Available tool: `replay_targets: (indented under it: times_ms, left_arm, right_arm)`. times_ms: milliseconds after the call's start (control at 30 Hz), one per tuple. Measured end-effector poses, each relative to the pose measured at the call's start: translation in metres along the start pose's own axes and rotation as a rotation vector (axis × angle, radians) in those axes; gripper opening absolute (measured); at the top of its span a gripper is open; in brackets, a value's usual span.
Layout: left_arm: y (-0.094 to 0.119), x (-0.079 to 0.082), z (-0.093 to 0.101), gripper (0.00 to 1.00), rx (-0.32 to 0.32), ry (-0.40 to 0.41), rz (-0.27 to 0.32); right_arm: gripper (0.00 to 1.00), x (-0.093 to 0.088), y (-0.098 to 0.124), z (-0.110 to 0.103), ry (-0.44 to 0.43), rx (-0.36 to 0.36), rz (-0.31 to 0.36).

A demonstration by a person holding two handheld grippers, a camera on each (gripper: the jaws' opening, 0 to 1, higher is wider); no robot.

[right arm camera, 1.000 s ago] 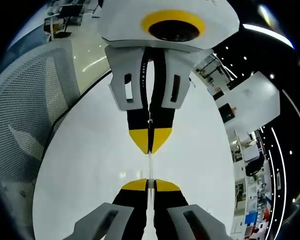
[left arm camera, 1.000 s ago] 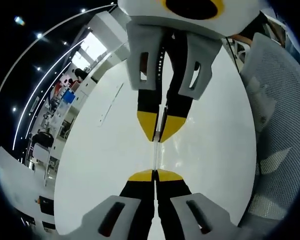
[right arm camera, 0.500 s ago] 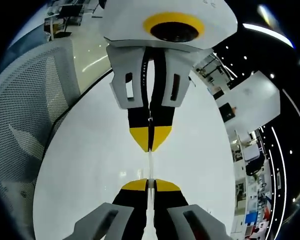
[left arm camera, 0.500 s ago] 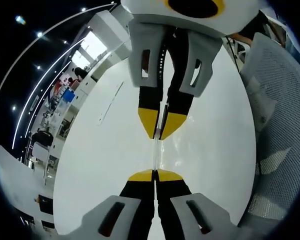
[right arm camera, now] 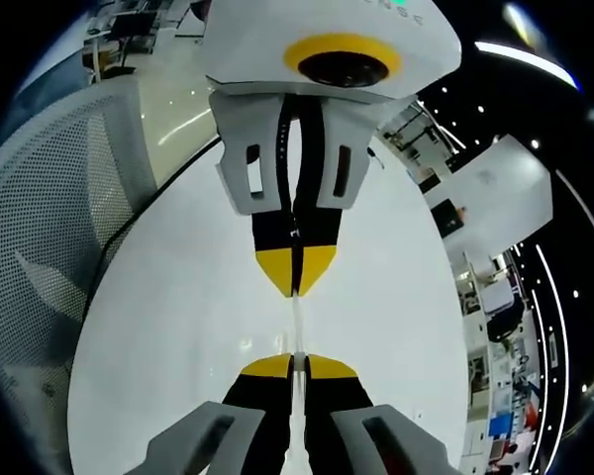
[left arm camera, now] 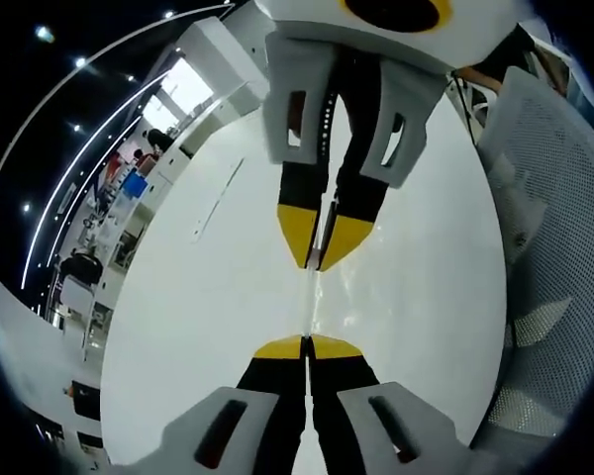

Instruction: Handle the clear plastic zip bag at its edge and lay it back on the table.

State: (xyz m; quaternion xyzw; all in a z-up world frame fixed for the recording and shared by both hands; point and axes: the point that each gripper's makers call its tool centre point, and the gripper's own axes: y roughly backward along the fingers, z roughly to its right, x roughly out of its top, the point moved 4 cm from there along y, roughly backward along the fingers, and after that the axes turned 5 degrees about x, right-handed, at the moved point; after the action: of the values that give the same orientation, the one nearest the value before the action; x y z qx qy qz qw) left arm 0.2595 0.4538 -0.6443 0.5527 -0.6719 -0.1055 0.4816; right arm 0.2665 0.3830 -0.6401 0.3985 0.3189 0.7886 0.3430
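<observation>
Left gripper [left arm camera: 307, 343]: black two-jaw tool with yellow tips and grey plastic mounts, rising from the bottom centre of the left gripper view; jaws together, clamped on the near edge of the bag

Right gripper [right arm camera: 294, 363]: same make, bottom centre of the right gripper view; jaws likewise pressed together on the opposite bag edge. Each gripper also appears upside down at the top of the other's view, tips facing tips

Clear plastic zip bag [left arm camera: 309, 302]: thin transparent sheet seen edge-on as a pale vertical strip between the two pairs of yellow tips, mid-frame in both views; stretched taut between the grippers, apparently held above the surface rather than lying on it

Risk, as a judgement: the grip is on a narrow margin of slippery film, so pulling the grippers further apart could drag the edge out of one pair of jaws or strain the zip seam; letting go of one side before the other could leave the bag folded or crumpled instead of flat

Glossy white round table [left arm camera: 198, 327]: bare top behind the bag, reflecting ceiling lights

White mesh office chair [right arm camera: 49, 247]: left of the right gripper view, just beside the table rim

Room: open-plan office with desks and coloured items at the left of the left gripper view, ceiling strip lights and spotlights above
</observation>
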Motion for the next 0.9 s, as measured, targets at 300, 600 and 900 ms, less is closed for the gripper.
replay_targets:
  times_ms: [300,600,900]
  left_arm:
    - [0.0,-0.0003,0.0003,0.0,-0.002,0.006,0.0]
    - [-0.0006,0.0012,0.0001,0.0,-0.005,-0.003,-0.003]
    - [0.0016,-0.0037,0.0025,0.0,-0.011,0.005,-0.015]
  right_arm:
    - [0.0,-0.005,0.0027,-0.0014,-0.011,-0.003,-0.008]
    - [0.0,-0.008,0.0052,-0.0016,-0.013,-0.007,-0.018]
    - [0.0,-0.0087,0.0067,-0.0029,-0.016,-0.007,-0.02]
